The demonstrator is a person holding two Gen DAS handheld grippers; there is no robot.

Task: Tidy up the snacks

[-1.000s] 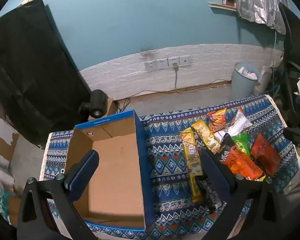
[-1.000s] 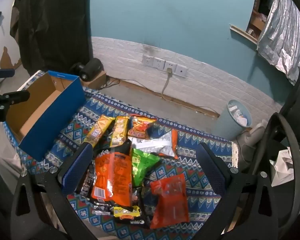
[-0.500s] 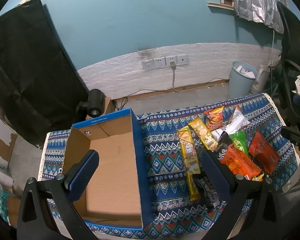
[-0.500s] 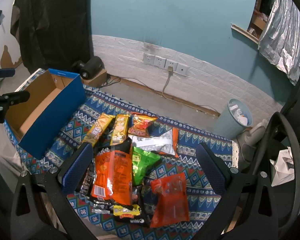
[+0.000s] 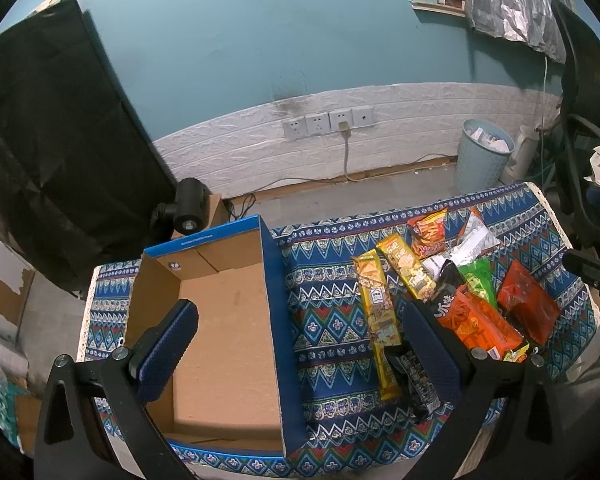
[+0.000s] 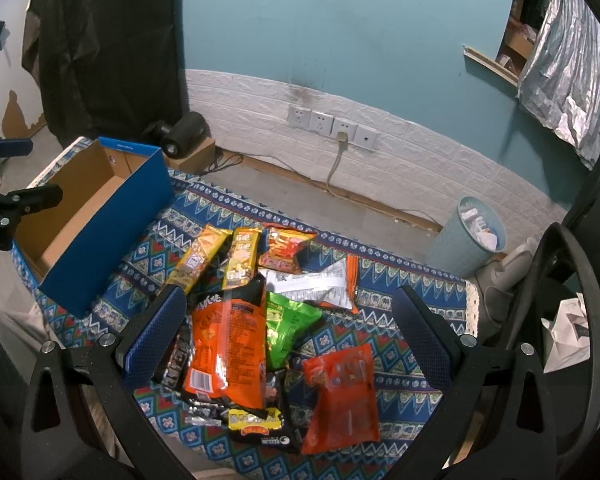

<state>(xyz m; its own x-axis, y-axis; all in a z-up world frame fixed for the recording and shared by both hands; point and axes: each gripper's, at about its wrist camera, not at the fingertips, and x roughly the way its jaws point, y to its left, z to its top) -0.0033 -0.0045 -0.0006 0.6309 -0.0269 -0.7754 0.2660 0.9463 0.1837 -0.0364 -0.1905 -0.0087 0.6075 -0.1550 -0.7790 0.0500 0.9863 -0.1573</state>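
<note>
**Both grippers open above a patterned table, box on the left, snacks on the right**

Seen from the left gripper [image 5: 300, 344]: jaws spread wide, holding nothing, hanging over the near right wall of an open cardboard box [image 5: 224, 320] with blue outer sides. Box empty, brown floor showing, sitting on the left part of a table covered by a blue patterned cloth [image 5: 328, 320]. To the right of the box, a pile of snacks on the cloth: a long yellow packet [image 5: 376, 312] nearest the box, a second yellow packet [image 5: 406, 270] just beside it, a small red bag [image 5: 428, 232] farther back, a white packet [image 5: 474, 242], a green bag [image 5: 478, 280], a large orange bag [image 5: 476, 322], a red-orange bag [image 5: 528, 306] at the far right.

Seen from the right gripper [image 6: 288, 328]: jaws likewise wide apart, empty, poised over the snack pile. Large orange bag [image 6: 228, 344] lying between the fingers near the left one, green bag [image 6: 288, 320] touching its right edge, red-orange bag [image 6: 344, 396] nearer and to the right, a small yellow-and-black packet [image 6: 256, 424] at the near edge. Box [image 6: 112, 216] well to the left, with the left gripper's finger [image 6: 32, 198] visible beside it.

Beyond the table: white brick wall panel with sockets [image 5: 328, 122], a pale blue bin [image 5: 482, 156] on the floor.

Compared with a second ago: box and snacks unmoved on the cloth, jaws just as wide, left view shifted slightly so everything sits a little lower and to the left.
</note>
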